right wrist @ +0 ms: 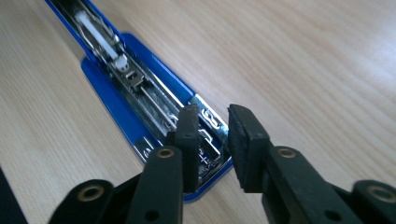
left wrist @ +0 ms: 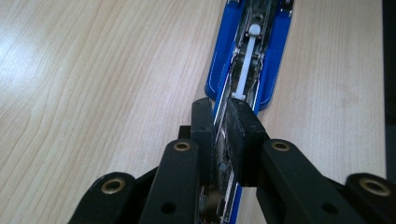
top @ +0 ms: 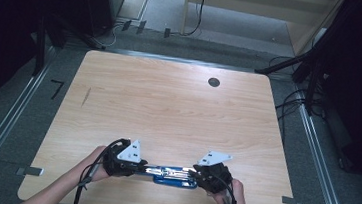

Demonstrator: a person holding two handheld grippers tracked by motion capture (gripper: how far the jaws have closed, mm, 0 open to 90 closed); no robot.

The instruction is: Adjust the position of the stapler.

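A blue stapler [top: 174, 174] lies unfolded flat near the table's front edge, with its metal magazine and white pusher exposed [left wrist: 244, 70]. My left gripper [top: 143, 167] comes in from the left, and its jaws [left wrist: 223, 116] press on the stapler's raised metal arm. My right gripper [top: 194, 173] sits at the stapler's other end. There its jaws [right wrist: 212, 122] stand apart over the chrome anvil end of the blue base [right wrist: 109, 105], with nothing pinched between the pads. A hand holds each gripper.
The wooden table [top: 168, 106] has a round dark cable hole [top: 214, 82] at the back and a thin dark mark [top: 86, 97] at the left. Cables and stand legs lie on the floor beyond the far edge.
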